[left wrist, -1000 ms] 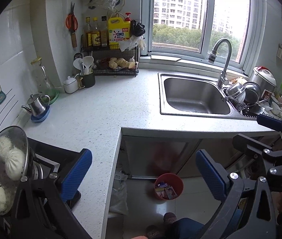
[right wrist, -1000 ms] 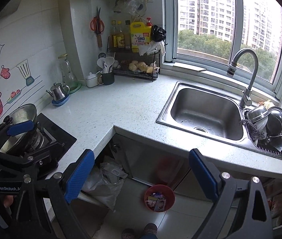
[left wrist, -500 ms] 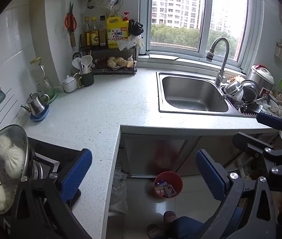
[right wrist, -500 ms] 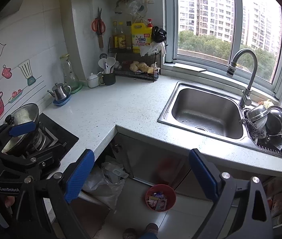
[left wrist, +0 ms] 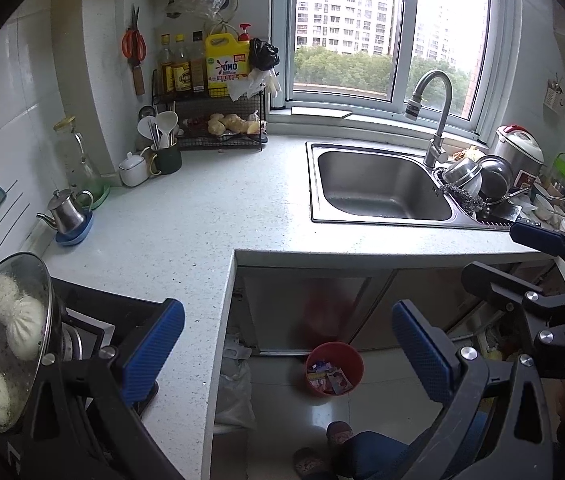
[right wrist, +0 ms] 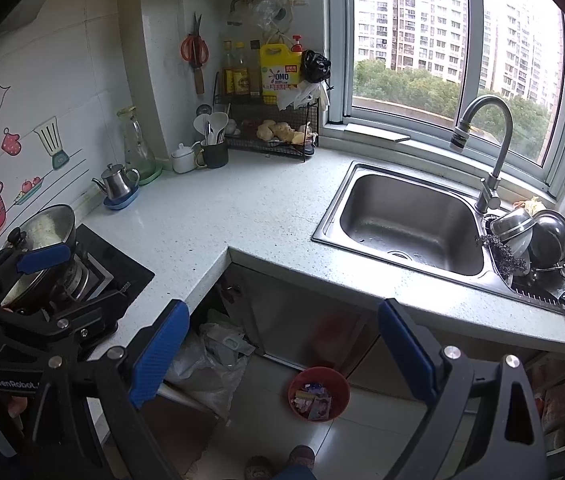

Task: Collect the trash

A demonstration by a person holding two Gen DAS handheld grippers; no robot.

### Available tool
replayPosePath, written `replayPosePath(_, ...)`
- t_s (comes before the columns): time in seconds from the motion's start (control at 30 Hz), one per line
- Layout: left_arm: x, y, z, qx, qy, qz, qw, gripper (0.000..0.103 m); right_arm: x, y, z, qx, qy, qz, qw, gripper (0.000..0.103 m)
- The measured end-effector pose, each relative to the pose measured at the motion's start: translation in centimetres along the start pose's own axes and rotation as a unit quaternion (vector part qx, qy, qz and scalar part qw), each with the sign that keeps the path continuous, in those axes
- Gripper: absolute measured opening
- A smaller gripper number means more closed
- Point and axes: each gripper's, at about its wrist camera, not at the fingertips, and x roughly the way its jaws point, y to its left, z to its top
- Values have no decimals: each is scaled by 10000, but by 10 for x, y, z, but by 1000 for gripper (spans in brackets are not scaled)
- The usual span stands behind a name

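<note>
A red bin (left wrist: pixel 334 368) with wrappers inside stands on the floor below the counter; it also shows in the right wrist view (right wrist: pixel 318 394). My left gripper (left wrist: pixel 286 352) is open and empty, held high above the counter corner and the bin. My right gripper (right wrist: pixel 282 354) is open and empty, also high above the bin. The right gripper shows at the right edge of the left wrist view (left wrist: pixel 538 236), and the left gripper at the left edge of the right wrist view (right wrist: pixel 42 258). No loose trash shows on the white counter (left wrist: pixel 186 216).
A steel sink (left wrist: pixel 378 188) with tap is at the right, dishes (left wrist: pixel 478 180) beside it. A lidded pan of buns (left wrist: pixel 6 340) sits on the stove at left. A small teapot (left wrist: pixel 67 212), utensil cup (left wrist: pixel 164 156) and bottle rack (left wrist: pixel 210 120) line the back wall.
Both grippers have drifted slightly; the view has shifted a little up and back. Both stay open and empty.
</note>
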Motion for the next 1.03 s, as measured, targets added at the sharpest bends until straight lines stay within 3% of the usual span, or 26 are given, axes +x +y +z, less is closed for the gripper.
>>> replayPosePath(1.03, 6, -2, -1, 93, 66, -86, 9999, 103, 4, -2, -3, 64, 145, -70, 9998, 95)
